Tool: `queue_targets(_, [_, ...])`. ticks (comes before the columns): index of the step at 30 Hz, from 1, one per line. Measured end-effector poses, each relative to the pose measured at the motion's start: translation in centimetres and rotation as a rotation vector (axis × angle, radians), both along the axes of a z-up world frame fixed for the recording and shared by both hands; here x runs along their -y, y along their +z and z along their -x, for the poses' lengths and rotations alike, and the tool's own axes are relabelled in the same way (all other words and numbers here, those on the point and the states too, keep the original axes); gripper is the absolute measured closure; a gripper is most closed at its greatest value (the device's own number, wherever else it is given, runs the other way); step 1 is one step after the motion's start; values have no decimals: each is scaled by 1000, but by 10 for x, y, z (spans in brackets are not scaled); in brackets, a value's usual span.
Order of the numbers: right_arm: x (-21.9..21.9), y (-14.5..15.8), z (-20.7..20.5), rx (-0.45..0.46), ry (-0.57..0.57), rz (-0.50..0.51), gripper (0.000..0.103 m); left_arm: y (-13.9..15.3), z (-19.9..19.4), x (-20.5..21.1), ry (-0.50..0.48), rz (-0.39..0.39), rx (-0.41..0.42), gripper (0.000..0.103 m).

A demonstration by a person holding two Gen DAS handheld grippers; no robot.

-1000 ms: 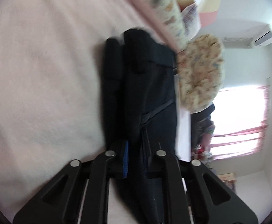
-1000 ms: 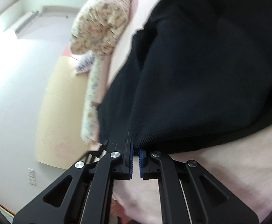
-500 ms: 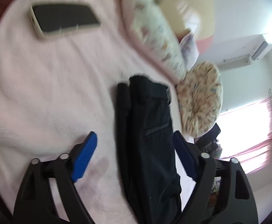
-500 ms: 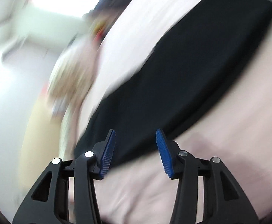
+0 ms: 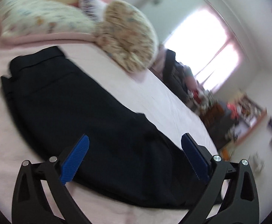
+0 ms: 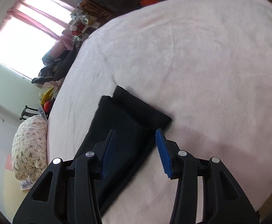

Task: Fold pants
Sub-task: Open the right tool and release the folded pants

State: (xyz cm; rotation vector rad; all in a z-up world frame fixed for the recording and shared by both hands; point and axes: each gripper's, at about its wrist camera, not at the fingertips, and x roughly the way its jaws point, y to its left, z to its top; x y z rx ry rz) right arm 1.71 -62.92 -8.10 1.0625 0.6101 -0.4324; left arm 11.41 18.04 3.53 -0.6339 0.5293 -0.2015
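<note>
Black pants point(image 5: 83, 100) lie lengthwise on the pink bed point(image 6: 210, 59), long axis running away from both claws. Left claw point(image 5: 134, 156), jaws opening and empty, hangs over mid-length; right claw point(image 6: 136, 149), released, sits nearer the cuff end point(image 6: 136, 110).

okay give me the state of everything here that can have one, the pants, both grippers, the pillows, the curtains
black pants: folded lengthwise into a long strip, flat on the pink blanket, not held.
left gripper: jaws opening wide, above the pants, not touching them.
right gripper: open, nothing gripped, over the pants' end.
floral pillows: lying at the bed's edge.
pink curtains: drawn apart, window bright.
</note>
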Motion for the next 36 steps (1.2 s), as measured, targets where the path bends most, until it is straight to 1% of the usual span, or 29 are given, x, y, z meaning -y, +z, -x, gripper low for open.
queue_targets(2, [-4,-2,-8,-5,24,23,59,2,-3,12,-25,-35,10,2])
queue_targets(4, [-7,-1,-10,-15,30,45,59,1,-5,20,-34,-49,9,2])
queue_targets(8, [-7,-13,-12,-42,34,17,59,-2,-8,22,-29,-35,-5,2])
queue_targets(9, [-8,-14,-13,-42,33,19,59,-2,-8,20,-24,-29,-10,2])
queue_targets(11, [-11,-13,-15,-47,43,53,61,-4,-11,16,-18,-9,-22,2])
queue_targets(12, [-15,-10,-19,-47,63,85,65,-6,-8,15,-16,-1,-27,2])
queue_targets(14, [-24,-4,-25,-78,97,183,77,-10,-10,13,-14,10,-42,2])
queue_targets(15, [-28,0,-28,-97,111,238,89,-11,-10,13,-17,12,-47,2])
queue_targets(16, [-31,3,-29,-107,119,279,93,-11,-10,13,-20,14,-53,2])
queue_targets(17, [-31,6,-28,-89,117,285,94,-12,-10,14,-21,12,-56,2])
queue_targets(20, [-23,14,-17,-10,71,238,95,-12,-10,16,-25,4,-59,2])
queue_targets(21, [-22,17,-16,3,61,235,95,-13,-10,16,-26,2,-60,2])
queue_targets(25, [-19,30,-10,24,9,271,96,-14,-10,17,-24,-1,-64,2])
queue_targets(28, [-6,27,-3,46,-30,234,96,-15,-10,17,-23,2,-67,2])
queue_targets(31, [-2,18,-3,16,-43,227,96,-15,-10,17,-21,5,-71,2])
queue_targets(36, [2,-14,3,-39,-89,163,96,-16,-10,17,-21,-3,-78,2])
